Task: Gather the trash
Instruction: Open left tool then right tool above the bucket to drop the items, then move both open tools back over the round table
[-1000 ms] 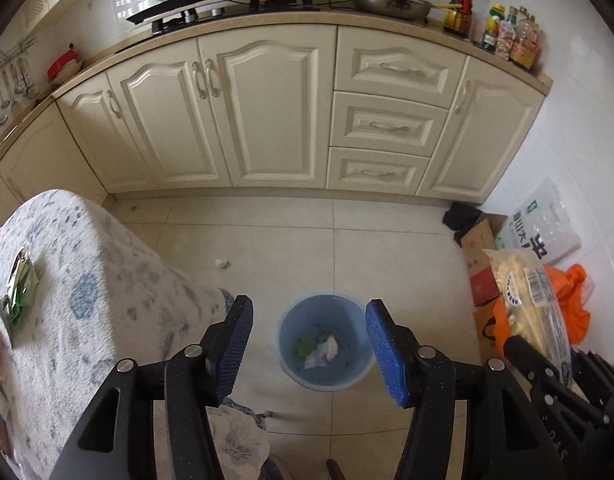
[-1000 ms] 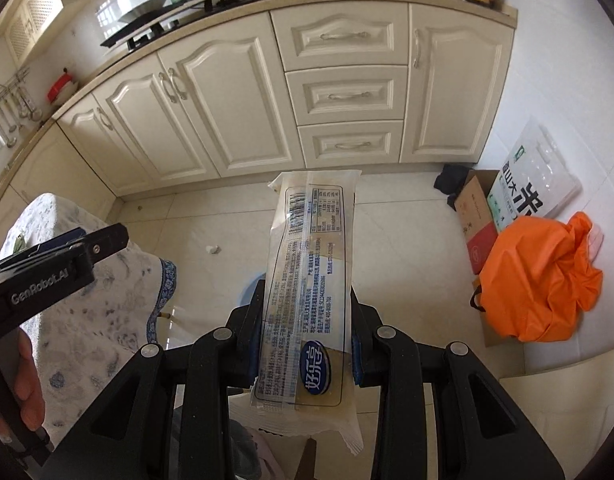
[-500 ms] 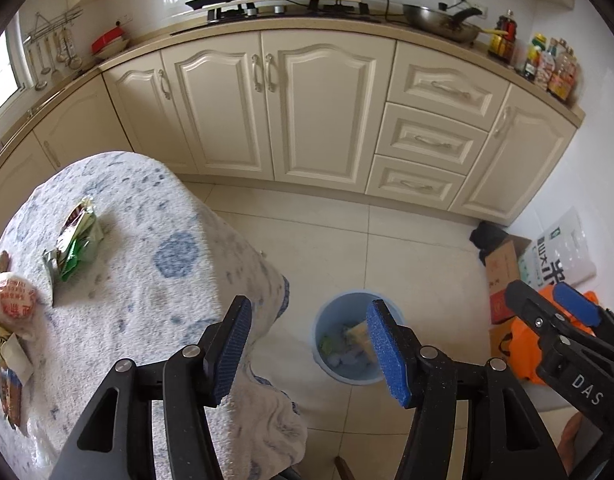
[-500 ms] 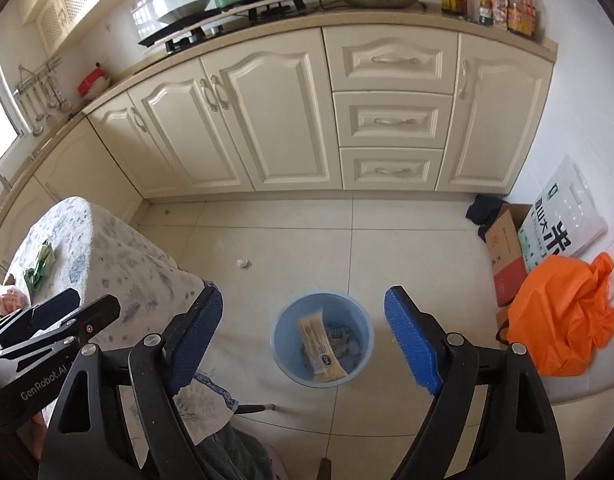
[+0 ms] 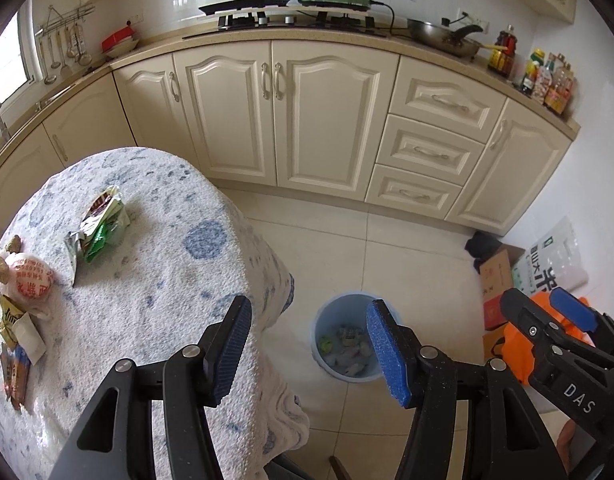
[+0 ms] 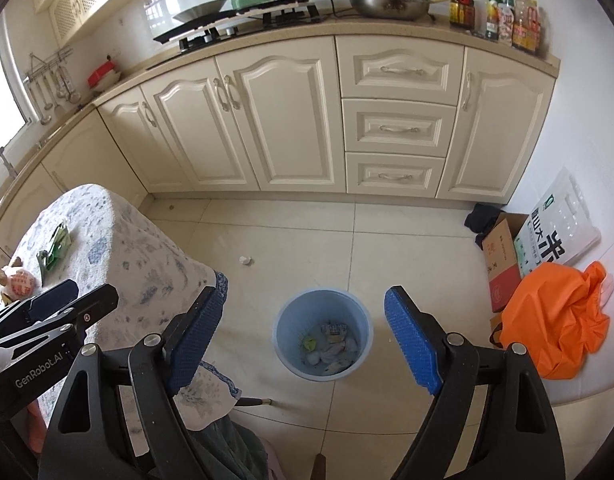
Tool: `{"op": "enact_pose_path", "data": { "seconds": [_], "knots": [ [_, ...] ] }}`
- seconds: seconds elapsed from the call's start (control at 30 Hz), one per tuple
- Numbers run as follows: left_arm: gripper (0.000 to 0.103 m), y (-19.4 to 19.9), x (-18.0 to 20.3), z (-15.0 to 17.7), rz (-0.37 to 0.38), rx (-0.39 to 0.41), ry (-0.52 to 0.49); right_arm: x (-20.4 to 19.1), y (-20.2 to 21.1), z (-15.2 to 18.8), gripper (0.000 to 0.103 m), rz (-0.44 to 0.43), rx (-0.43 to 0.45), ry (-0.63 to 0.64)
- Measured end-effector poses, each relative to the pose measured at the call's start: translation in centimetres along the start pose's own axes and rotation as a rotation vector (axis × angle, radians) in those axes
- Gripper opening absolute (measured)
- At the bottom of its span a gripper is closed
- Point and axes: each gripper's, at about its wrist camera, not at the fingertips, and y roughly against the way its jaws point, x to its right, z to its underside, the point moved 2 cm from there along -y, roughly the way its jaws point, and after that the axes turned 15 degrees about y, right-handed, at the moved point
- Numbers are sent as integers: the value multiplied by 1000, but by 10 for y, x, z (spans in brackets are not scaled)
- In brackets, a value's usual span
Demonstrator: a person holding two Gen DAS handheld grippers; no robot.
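Right wrist view: the right hand-held gripper hangs with jaws wide apart and empty above a blue bin of wrappers on the tiled floor. The left hand-held gripper, jaws apart and empty, hovers over the cloth-covered worktop, where a green wrapper and other trash lie. Beyond stand cream cabinets.

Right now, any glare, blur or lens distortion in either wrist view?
Left wrist: strong fisheye bowing of the cream cabinet fronts, black corners, blown-out window at left, sharp otherwise. Right wrist: same bowing and vignette, window overexposed, glossy wall tiles reflecting light; round blue plastic bin crisp.
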Motion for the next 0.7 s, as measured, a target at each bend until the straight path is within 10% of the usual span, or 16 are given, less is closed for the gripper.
{"op": "enact_pose_path", "data": {
  "seconds": [0.7],
  "knots": [
    [63,117,-104,41,-108,154,168,-110,38,-5,90,-167,73,212]
  ]
}}
